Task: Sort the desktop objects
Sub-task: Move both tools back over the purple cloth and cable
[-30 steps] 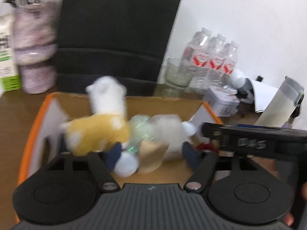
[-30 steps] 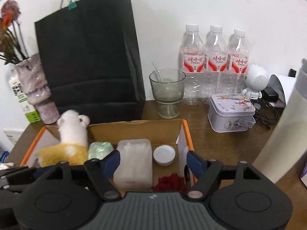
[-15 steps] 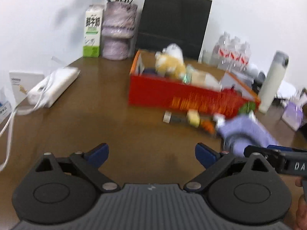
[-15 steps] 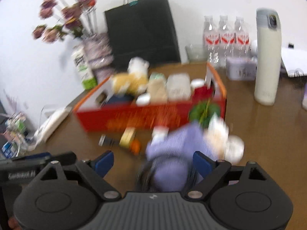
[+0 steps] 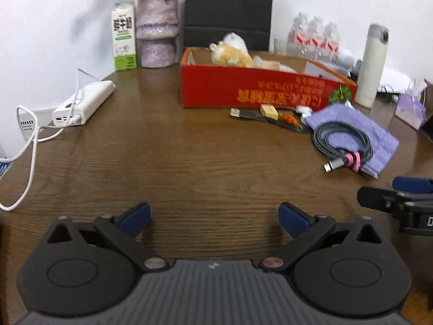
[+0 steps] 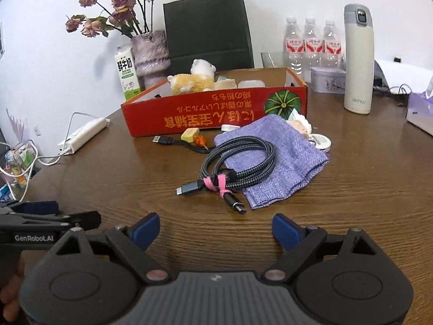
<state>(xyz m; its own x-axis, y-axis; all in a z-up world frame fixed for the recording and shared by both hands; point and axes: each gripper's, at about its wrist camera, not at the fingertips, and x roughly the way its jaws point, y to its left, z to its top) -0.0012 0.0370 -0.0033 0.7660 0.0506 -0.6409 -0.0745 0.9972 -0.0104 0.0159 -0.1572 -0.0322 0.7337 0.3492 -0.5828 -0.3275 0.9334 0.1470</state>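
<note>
A red cardboard box [image 6: 216, 109] [image 5: 251, 92] stands at the far side of the table and holds a yellow plush toy [image 6: 193, 81] [image 5: 231, 52] and some pale items. In front of it lie a coiled grey cable with a pink tie [image 6: 238, 162] [image 5: 342, 140] on a purple cloth [image 6: 286, 157] [image 5: 379, 132], a black USB cable [image 6: 173, 141], a small yellow block [image 6: 189, 134] and a round white lid [image 6: 320, 142]. My left gripper [image 5: 213, 216] is open and empty over bare wood. My right gripper [image 6: 215, 228] is open and empty, just short of the cable.
A white thermos [image 6: 357, 59], water bottles [image 6: 310, 46], a tin [image 6: 327, 80], a black paper bag [image 6: 207, 27], a flower vase [image 6: 150, 54] and a milk carton [image 6: 127, 75] stand behind the box. A white power strip with cords [image 5: 84, 103] lies at left.
Both grippers have pulled back from above the box to low over the table's near side. The plush toy, close in front of the left gripper before, now sits in the box.
</note>
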